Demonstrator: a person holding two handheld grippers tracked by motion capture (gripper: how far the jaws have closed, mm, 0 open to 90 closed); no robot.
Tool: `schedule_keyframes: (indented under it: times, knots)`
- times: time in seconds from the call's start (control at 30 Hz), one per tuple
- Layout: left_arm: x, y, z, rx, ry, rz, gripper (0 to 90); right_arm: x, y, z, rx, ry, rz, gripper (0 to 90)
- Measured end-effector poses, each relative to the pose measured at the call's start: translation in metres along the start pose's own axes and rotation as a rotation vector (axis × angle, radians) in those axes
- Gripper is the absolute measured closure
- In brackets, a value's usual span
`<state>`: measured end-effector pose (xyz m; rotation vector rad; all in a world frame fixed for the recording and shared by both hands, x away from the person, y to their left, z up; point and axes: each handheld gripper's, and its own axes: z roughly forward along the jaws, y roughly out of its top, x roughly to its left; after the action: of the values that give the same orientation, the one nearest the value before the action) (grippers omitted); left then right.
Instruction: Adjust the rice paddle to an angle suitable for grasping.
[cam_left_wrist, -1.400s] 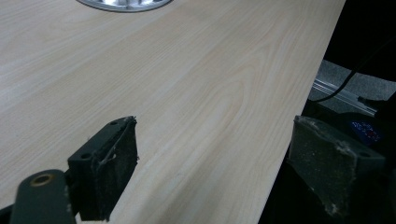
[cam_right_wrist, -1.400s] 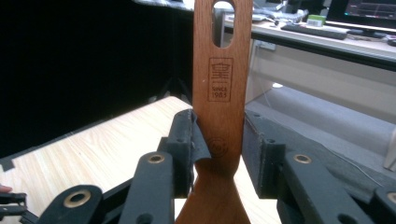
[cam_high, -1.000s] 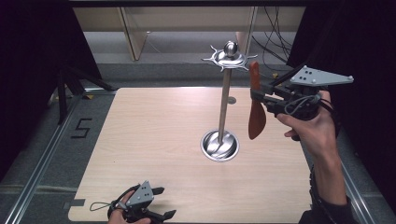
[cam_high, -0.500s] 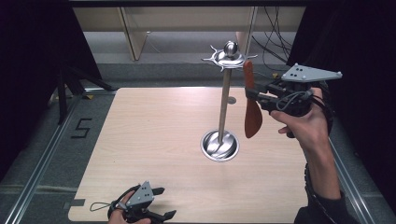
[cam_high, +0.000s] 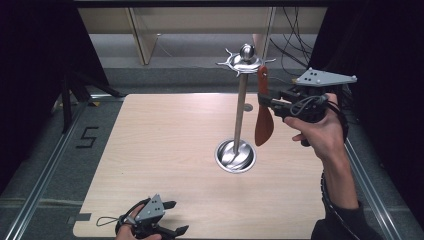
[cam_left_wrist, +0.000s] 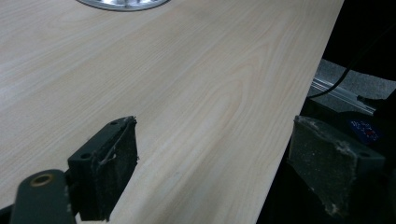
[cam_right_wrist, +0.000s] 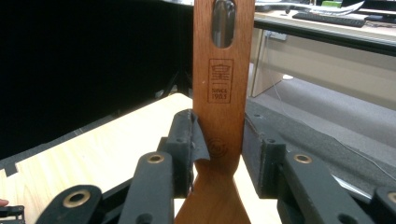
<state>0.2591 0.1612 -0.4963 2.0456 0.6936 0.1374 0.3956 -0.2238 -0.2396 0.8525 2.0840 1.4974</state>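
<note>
The left gripper rests at the near edge of the table, its jaws wide apart and with nothing between them; in the left gripper view only bare wood lies between its pads. It has not moved in the last second.

The stand is in the middle of the table, with a ring of hooks on top. The spatula has come a little closer to the stand and hangs upright just right of the pole, blade down. Its handle end is now just below the hooks on the right side. I judge that the hanging is near. Whether the hole is already over a hook, I cannot tell.

The right gripper holds the spatula by the handle, approaching level from the right, and its pads press on both edges.
</note>
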Motion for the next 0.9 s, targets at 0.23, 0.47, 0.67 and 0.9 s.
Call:
schedule_keyframes:
  times: [0.23,0.47,0.67,0.9]
  knots:
    - [0.001,0.0,-0.001,0.014,0.011,0.014,14.9,-0.001,-0.005,0.002,-0.018,0.003,0.003,66.1]
    - [0.002,0.001,-0.002,0.027,0.017,0.028,14.9,0.002,-0.009,0.002,-0.033,0.004,0.008,59.0]
    - [0.001,0.001,-0.001,-0.013,0.016,0.008,14.9,0.007,-0.016,-0.003,-0.045,0.001,0.022,53.7]
    - [0.004,0.001,-0.002,0.012,0.007,0.045,14.9,0.014,-0.04,-0.02,-0.062,-0.026,0.016,47.4]
